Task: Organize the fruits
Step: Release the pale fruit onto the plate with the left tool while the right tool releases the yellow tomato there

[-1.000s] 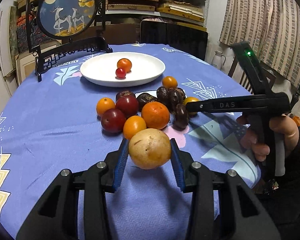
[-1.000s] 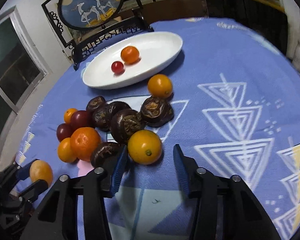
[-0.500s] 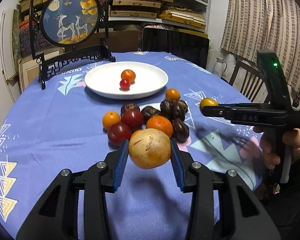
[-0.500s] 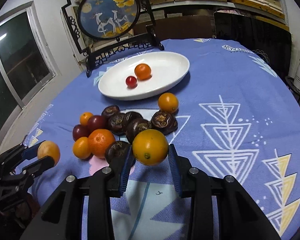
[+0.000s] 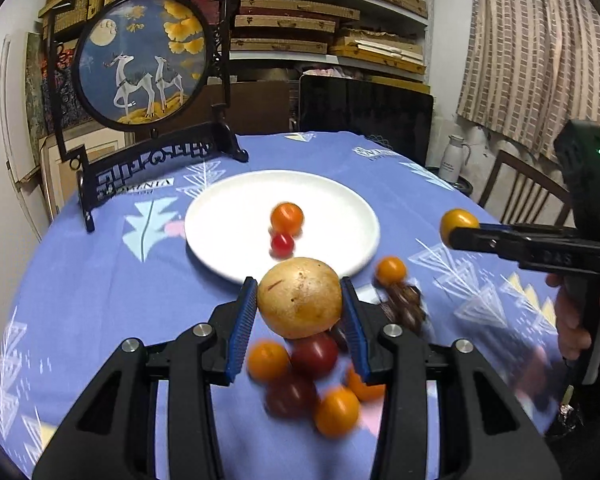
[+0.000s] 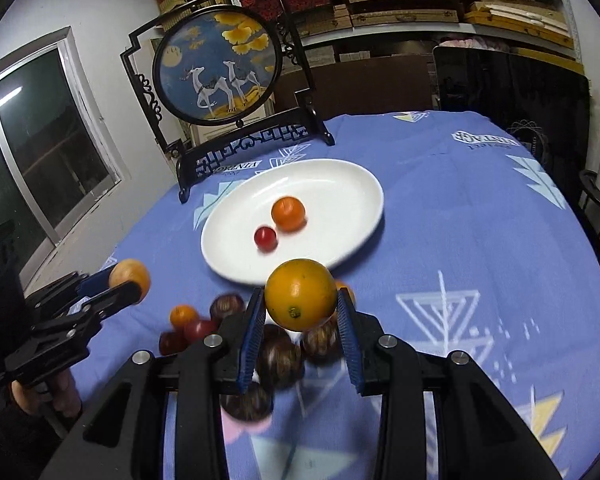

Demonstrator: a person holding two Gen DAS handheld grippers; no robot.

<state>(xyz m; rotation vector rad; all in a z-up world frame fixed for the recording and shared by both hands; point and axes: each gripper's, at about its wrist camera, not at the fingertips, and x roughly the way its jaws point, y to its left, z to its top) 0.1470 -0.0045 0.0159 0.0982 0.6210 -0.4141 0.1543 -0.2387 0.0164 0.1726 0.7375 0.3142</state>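
Both grippers have risen and advanced toward the white plate (image 5: 228, 260) since a second ago. Through the left wrist view we see our left gripper (image 5: 299, 304) pinching the tan fruit (image 5: 300, 298) above the loose pile of fruit (image 5: 312, 376) on the table (image 5: 100, 288). Through the right wrist view our right gripper (image 6: 301, 312) squeezes the yellow-orange fruit (image 6: 301, 295) just short of the plate, which holds a small orange (image 6: 288, 213) and a cherry tomato (image 6: 265, 237).

Dim indoor light, motion-blurred foreground fruit (fisheye-warped edges)
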